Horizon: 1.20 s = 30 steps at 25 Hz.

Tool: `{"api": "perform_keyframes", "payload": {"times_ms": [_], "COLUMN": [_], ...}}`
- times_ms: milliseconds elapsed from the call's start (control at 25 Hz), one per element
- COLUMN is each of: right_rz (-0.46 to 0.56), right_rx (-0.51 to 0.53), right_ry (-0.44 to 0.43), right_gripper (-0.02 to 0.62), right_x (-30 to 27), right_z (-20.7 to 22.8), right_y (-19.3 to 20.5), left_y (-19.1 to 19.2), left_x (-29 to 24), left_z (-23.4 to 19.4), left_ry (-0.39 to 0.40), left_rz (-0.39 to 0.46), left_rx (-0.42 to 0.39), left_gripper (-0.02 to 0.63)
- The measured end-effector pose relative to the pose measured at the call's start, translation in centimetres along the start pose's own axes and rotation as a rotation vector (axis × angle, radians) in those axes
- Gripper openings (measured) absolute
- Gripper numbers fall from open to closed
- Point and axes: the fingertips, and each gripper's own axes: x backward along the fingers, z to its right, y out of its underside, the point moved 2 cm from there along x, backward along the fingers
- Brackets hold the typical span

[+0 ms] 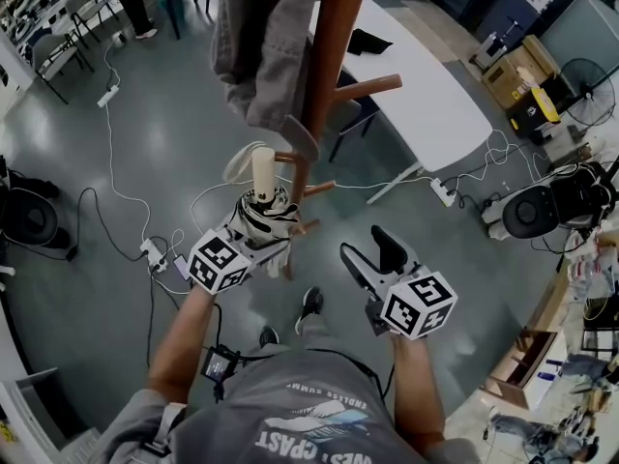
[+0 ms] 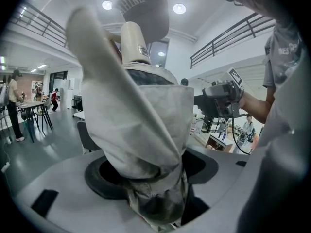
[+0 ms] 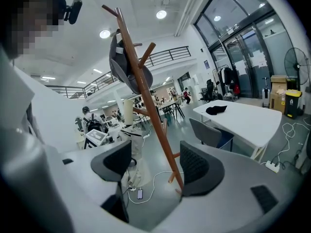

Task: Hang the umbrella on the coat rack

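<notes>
Umbrella (image 1: 263,201): folded, handle up, clamped in the left gripper (image 1: 253,235), just left of the coat rack (image 1: 327,75) by its lower pegs. Right gripper (image 1: 372,254) gapes empty, nearer and to the right. Not hung yet; hooking on and letting go are left.

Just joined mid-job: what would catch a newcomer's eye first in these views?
The tall wooden coat rack rises at centre, with a grey garment hanging from its upper part. Just left of its pole, the left claw grips a folded pale umbrella, cream handle pointing up. The right claw is open and empty, to the right of the pole.
</notes>
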Motion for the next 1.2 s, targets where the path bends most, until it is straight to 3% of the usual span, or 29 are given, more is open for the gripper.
{"api": "perform_keyframes", "payload": {"times_ms": [440,760,1200], "right_rz": [-0.009,-0.021,-0.032], "right_rx": [-0.002,-0.011,-0.008], "right_ry": [0.004,0.006,0.014], "right_gripper": [0.327,0.327,0.327], "right_x": [-0.4,-0.9,-0.4], "right_z": [-0.6,-0.2,-0.2], "right_y": [0.0,0.3,1.2], "left_y": [0.2,-0.1,0.9], "left_x": [-0.1,-0.3,-0.2], "left_z": [1.2,1.7,2.7], "left_ry": [0.060,0.003,-0.043], "left_rz": [-0.015,0.000,0.047], "left_rx": [-0.016,-0.046,-0.012], "left_gripper": [0.325,0.325,0.325]}}
